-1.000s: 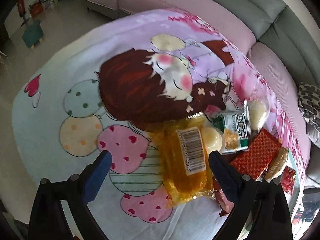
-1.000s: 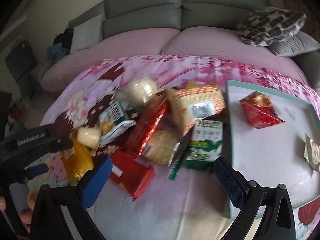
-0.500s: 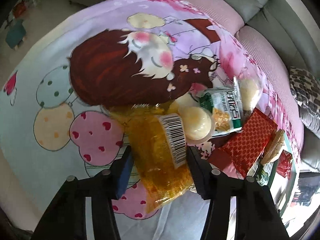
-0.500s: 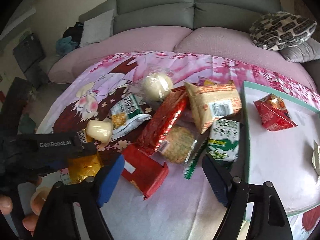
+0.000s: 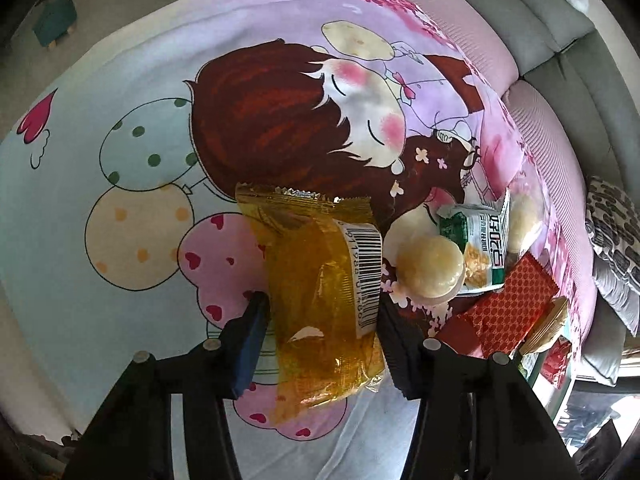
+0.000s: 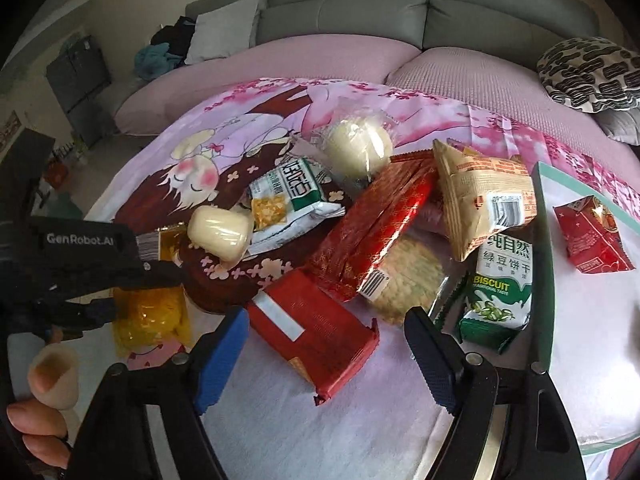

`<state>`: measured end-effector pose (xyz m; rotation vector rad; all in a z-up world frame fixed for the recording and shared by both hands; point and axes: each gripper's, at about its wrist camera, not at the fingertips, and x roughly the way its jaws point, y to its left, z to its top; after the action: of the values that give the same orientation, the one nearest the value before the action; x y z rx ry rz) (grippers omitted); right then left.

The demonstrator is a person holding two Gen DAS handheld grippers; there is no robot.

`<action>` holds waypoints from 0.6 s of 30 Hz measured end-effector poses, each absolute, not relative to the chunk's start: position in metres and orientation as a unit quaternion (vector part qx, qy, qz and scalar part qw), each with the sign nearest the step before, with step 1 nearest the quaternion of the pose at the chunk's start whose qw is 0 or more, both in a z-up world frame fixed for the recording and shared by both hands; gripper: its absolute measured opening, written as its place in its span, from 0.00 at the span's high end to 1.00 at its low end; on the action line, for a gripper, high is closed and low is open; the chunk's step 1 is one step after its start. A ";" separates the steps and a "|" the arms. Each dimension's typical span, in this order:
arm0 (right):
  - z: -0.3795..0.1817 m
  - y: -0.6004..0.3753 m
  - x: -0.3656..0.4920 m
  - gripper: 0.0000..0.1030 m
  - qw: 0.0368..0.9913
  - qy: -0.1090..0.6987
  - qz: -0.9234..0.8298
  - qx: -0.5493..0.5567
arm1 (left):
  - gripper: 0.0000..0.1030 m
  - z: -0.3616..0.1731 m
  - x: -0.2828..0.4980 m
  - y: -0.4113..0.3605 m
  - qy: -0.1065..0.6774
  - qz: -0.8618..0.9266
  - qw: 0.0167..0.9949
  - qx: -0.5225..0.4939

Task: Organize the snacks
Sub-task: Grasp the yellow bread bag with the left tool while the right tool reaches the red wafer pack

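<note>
**Operator:** What changed at the left gripper (image 5: 320, 320) over the last second?

**Technician:** Its jaws, previously spread wide, closed in until both pads pressed the sides of the yellow snack packet (image 5: 324, 300). The packet was clamped near its lower half. Whether it had left the cartoon cloth (image 5: 120, 120) could not be determined.

**Operator:** And the right gripper (image 6: 326, 354)?

**Technician:** Its jaws had narrowed somewhat but remained apart and held nothing. It had moved closer to the red box (image 6: 316, 332), which lay between the fingers, apparently uncontacted.

**Operator:** Consequence for the task?

**Technician:** One item was secured. Judged next: transfer to the tray (image 6: 546, 280) at the right, which already held a red packet (image 6: 590, 236). The remaining snacks stayed piled beside the tray.
</note>
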<state>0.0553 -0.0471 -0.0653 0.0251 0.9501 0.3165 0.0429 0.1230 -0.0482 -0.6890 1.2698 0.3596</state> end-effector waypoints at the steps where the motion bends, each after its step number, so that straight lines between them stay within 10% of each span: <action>1: -0.066 -0.046 0.055 0.20 0.874 0.459 0.156 0.012 | 0.46 -0.047 0.039 0.128 0.578 0.162 0.735 -0.316; 18: -0.062 -0.038 0.042 0.21 0.849 0.476 0.224 0.050 | 0.46 -0.049 0.031 0.142 0.573 0.164 0.718 -0.360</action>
<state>0.0420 -0.0383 -0.0617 0.1046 1.0020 0.4727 0.0312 0.1419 -0.0486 -0.7966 1.2664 0.3623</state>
